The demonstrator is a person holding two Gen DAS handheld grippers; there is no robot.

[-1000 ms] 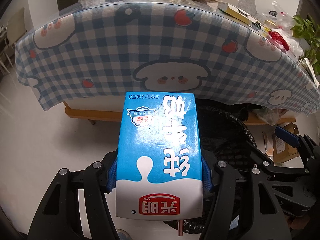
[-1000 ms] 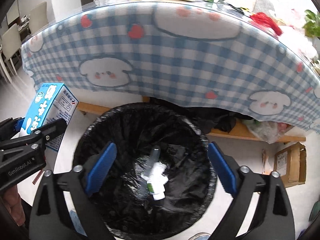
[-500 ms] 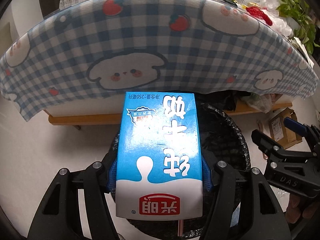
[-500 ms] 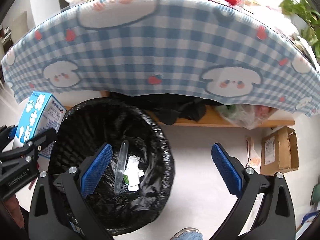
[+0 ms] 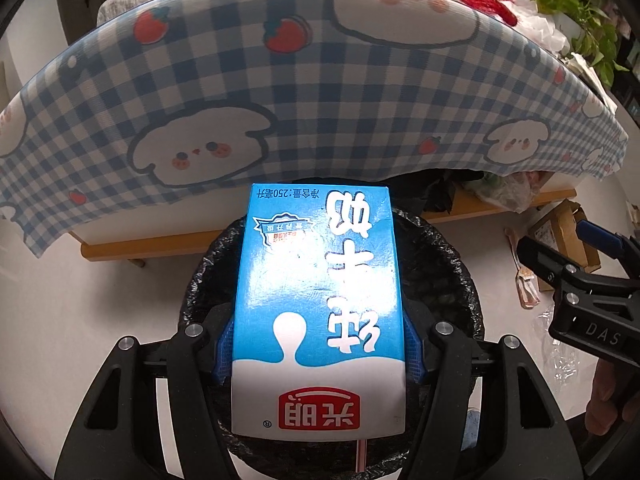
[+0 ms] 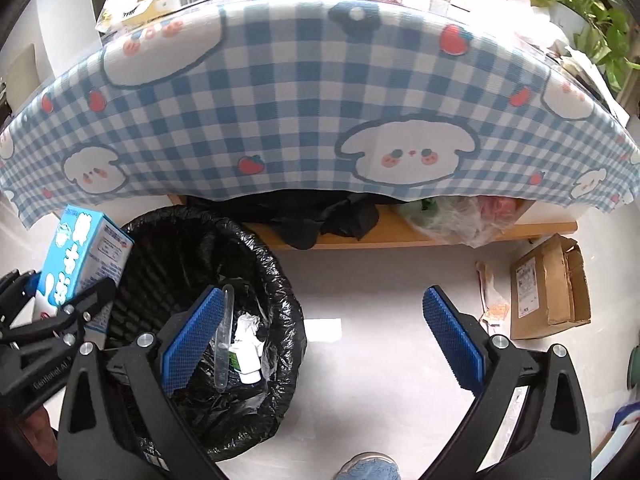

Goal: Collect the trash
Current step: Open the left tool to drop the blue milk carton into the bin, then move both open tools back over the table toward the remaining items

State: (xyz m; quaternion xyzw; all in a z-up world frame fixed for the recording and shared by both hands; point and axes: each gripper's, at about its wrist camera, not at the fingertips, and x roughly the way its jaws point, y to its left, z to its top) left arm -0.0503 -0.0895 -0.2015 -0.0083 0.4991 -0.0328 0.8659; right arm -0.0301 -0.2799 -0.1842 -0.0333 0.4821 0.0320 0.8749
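Note:
My left gripper [image 5: 318,344] is shut on a blue and white milk carton [image 5: 320,304] and holds it upside down over the black-lined trash bin [image 5: 448,280]. In the right wrist view the carton [image 6: 80,264] sits above the bin's left rim [image 6: 280,272], held by the left gripper [image 6: 60,320]. The bin holds a clear tube [image 6: 223,336], a small white and green bottle [image 6: 246,364] and crumpled paper. My right gripper [image 6: 320,340] is open and empty, right of the bin above the floor; it shows at the right of the left wrist view [image 5: 576,272].
A table with a blue checked cloth [image 6: 304,100] stands behind the bin, with litter on top. A wooden shelf [image 6: 384,236] under it holds dark cloth and plastic bags. A cardboard box [image 6: 548,284] and wrappers [image 6: 492,304] lie on the floor at right.
The left gripper has carried the carton from beside the bin to over it. The right gripper has swung right, off the bin and over the floor.

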